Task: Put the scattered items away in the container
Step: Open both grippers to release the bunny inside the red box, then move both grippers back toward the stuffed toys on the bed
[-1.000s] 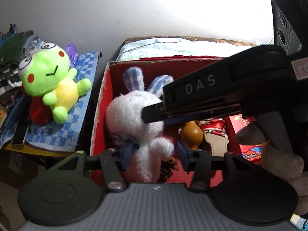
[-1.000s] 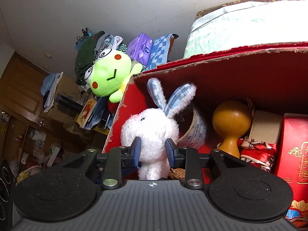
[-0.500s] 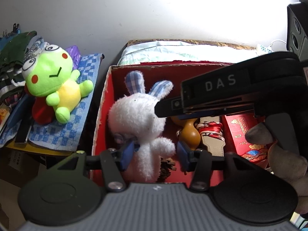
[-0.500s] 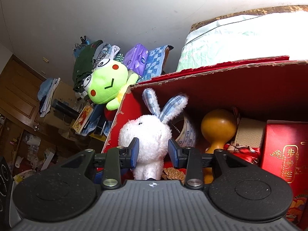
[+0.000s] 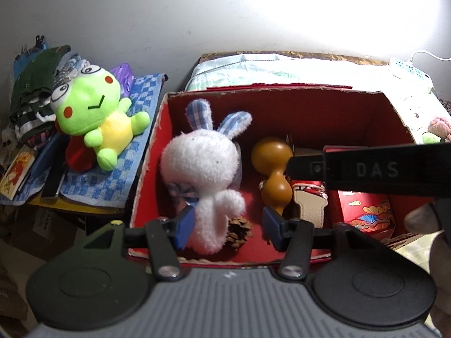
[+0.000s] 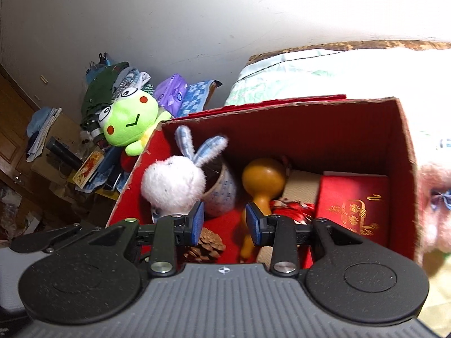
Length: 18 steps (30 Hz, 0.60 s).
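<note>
A red cardboard box (image 5: 282,104) (image 6: 324,124) holds a white plush rabbit (image 5: 203,169) (image 6: 172,183), a brown wooden gourd (image 5: 274,169) (image 6: 262,180), a pine cone (image 5: 239,229) (image 6: 207,246), a patterned cup (image 6: 222,194) and a red gift box (image 5: 366,211) (image 6: 355,205). My left gripper (image 5: 228,229) is open above the box's near edge, its jaws either side of the rabbit's body. My right gripper (image 6: 222,222) is open and empty above the pine cone. It also shows from the side in the left wrist view (image 5: 366,170).
A green frog plush (image 5: 93,115) (image 6: 129,121) lies on a blue checkered cloth (image 5: 112,174) left of the box, beside stacked clothes (image 5: 33,90) and books. A folded pale quilt (image 5: 282,67) lies behind the box. A pink plush (image 6: 434,197) sits right of the box.
My right gripper has let go of the white rabbit, opened and drawn back to the right. The rabbit now rests in the box. My left gripper has pulled back and up a little.
</note>
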Tool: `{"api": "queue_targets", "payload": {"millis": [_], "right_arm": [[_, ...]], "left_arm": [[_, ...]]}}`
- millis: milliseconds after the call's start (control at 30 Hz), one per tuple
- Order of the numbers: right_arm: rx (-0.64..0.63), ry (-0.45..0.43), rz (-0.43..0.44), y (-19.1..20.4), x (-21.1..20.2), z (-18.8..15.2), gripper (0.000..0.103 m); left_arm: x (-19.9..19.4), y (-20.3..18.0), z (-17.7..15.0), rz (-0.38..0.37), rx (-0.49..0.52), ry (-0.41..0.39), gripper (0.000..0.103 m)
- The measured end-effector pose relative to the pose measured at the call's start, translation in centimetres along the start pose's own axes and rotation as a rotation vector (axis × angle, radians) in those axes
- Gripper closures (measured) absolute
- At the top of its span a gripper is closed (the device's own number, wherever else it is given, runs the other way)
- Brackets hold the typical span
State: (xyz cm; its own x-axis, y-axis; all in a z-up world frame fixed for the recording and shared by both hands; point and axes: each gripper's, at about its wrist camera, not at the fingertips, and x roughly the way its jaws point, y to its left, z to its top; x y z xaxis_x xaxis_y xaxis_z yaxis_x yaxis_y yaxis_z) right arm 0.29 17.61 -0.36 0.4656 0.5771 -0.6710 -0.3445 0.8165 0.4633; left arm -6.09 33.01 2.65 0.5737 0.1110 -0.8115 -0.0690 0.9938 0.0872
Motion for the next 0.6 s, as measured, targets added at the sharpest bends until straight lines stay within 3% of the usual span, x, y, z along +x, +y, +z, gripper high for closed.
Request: {"api": "queue_targets", "payload": {"millis": [267, 600], "right_arm": [[-0.005, -0.007, -0.021, -2.0, -4.0, -1.0, 0.066], [-0.012, -0.034, -0.051, -5.6, -8.6, -1.6, 0.066]], "left_arm": [[-1.4, -3.7, -0.4, 0.05, -0.018, 0.004, 0.04], [-3.1, -9.9, -0.1, 0.03, -0.007, -0.017, 0.036]]}}
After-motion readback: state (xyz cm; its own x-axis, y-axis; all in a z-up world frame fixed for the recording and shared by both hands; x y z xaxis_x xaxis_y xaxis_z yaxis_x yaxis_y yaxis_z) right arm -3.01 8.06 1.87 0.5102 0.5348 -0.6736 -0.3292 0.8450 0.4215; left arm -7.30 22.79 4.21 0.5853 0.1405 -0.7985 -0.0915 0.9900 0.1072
